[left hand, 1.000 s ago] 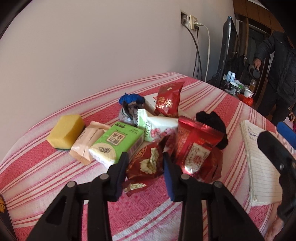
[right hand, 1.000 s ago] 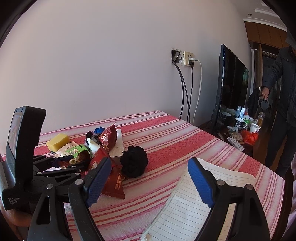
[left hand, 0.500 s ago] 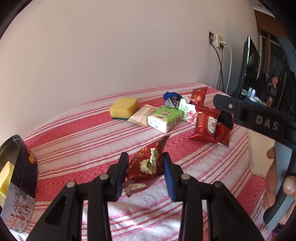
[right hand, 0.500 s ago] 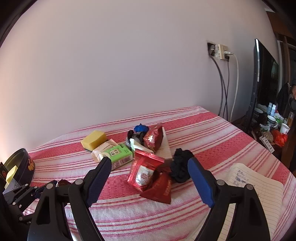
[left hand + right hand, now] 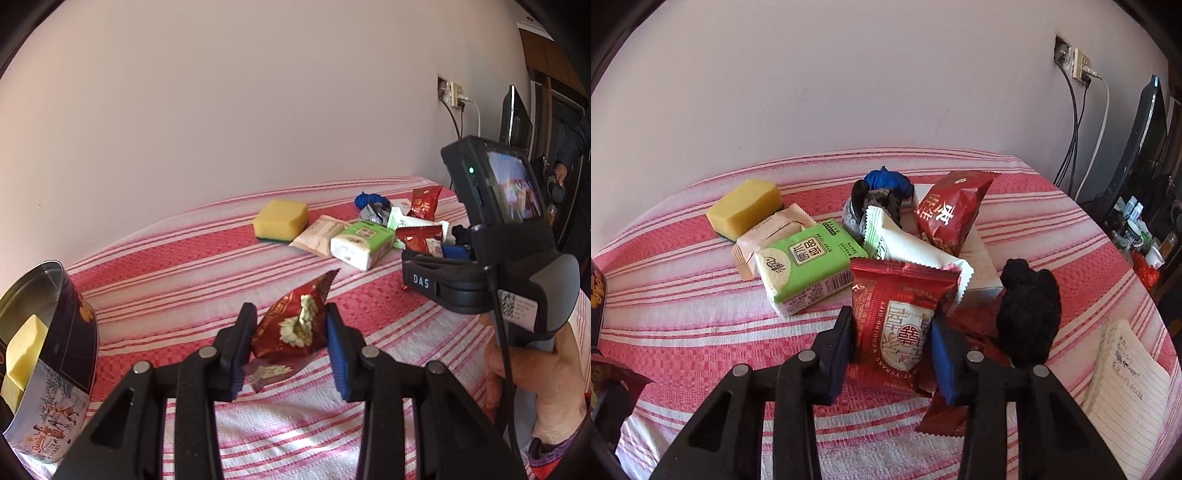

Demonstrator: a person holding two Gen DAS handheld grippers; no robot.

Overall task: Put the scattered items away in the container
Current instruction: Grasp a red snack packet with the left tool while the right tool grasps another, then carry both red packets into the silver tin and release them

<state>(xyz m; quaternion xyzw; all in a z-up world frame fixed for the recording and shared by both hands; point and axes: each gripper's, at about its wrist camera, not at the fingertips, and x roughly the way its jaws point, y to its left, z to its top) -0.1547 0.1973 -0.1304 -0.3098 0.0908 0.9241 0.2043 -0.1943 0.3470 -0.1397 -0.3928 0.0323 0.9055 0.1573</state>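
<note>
My left gripper [image 5: 290,347] is shut on a dark red snack packet [image 5: 295,328] and holds it above the striped cloth. A round decorated tin [image 5: 70,332] stands at the far left with a yellow block [image 5: 26,350] inside it. In the right wrist view my right gripper [image 5: 892,343] is down at the pile, its jaws closing. Both pads press on a red packet [image 5: 897,314] that lies on top of another red wrapper. The pile behind it holds a green tissue pack [image 5: 809,266], a white packet [image 5: 912,247], a beige packet [image 5: 768,236] and a yellow sponge [image 5: 746,206].
Another red packet [image 5: 953,206] leans on a white box [image 5: 982,269] beside a blue bundle [image 5: 886,181]. A black fuzzy thing [image 5: 1027,314] and a lined notebook [image 5: 1126,387] lie to the right. A person stands by the TV [image 5: 513,118] at the far right.
My left gripper carried the dark red packet away from the pile, and the tin came into view. My right gripper came down onto the pile and its wide jaws closed around the red packet.
</note>
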